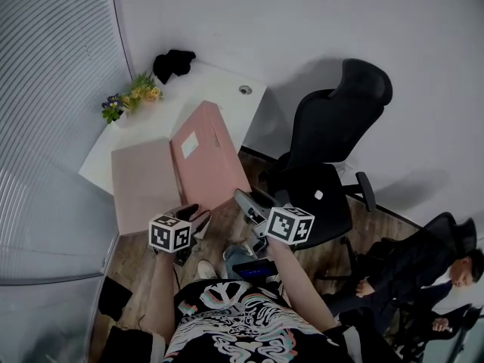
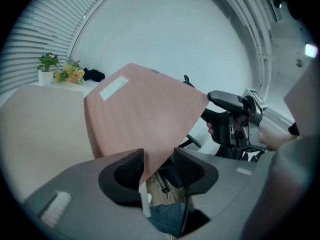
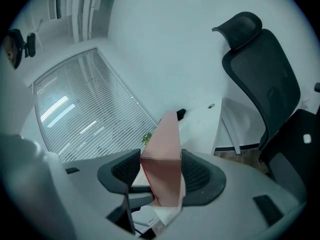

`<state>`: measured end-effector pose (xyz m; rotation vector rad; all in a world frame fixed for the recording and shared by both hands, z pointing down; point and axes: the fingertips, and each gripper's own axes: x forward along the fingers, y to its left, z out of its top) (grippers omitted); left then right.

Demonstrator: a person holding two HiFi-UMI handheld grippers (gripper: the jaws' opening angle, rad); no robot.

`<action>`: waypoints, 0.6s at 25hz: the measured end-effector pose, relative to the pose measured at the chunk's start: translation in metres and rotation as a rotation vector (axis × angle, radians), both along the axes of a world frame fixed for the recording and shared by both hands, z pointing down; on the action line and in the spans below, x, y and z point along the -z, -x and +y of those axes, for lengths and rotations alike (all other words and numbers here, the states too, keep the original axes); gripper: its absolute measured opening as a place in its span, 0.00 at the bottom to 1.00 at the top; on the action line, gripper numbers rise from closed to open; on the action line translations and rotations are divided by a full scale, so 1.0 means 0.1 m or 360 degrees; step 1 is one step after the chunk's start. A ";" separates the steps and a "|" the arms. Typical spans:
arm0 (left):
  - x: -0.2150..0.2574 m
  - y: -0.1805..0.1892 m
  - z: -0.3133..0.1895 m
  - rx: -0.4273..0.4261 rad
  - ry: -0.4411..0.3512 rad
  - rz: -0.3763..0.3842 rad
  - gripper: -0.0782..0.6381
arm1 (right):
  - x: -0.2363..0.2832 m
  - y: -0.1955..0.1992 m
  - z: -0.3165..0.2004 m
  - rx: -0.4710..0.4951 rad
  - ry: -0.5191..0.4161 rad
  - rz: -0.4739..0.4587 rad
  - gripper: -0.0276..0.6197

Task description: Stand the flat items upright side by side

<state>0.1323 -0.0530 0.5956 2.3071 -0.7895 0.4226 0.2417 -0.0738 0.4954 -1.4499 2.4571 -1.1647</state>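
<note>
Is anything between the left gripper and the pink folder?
Nothing. In the left gripper view the lower corner of the pink folder sits inside the left gripper, near one jaw, with a gap to the other.

My left gripper sat at 6 o'clock with the jaws apart. The lower corner of the pink file was between them, against the left pad, with a gap to the right pad. It had a white label near its top edge. The beige file was just beside it at 9. The right gripper was at the pink file's corner at 3. Flowers and a black bundle were at 10.
</note>
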 end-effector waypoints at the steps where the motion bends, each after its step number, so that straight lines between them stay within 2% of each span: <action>1: 0.04 -0.02 0.01 0.0008 0.0006 0.0035 0.37 | 0.01 0.01 0.01 0.0006 0.0002 0.0000 0.44; 3: 0.10 -0.08 0.02 0.0008 0.0004 0.0073 0.37 | 0.02 0.03 0.02 0.0017 -0.0004 0.0004 0.44; 9: 0.17 -0.21 0.06 0.0002 -0.0011 0.0065 0.39 | 0.14 0.07 0.03 0.0077 -0.0064 0.0079 0.43; 15: 0.19 -0.16 0.04 0.0025 -0.0021 0.0101 0.40 | 0.21 0.26 0.02 0.0142 -0.0126 0.0169 0.43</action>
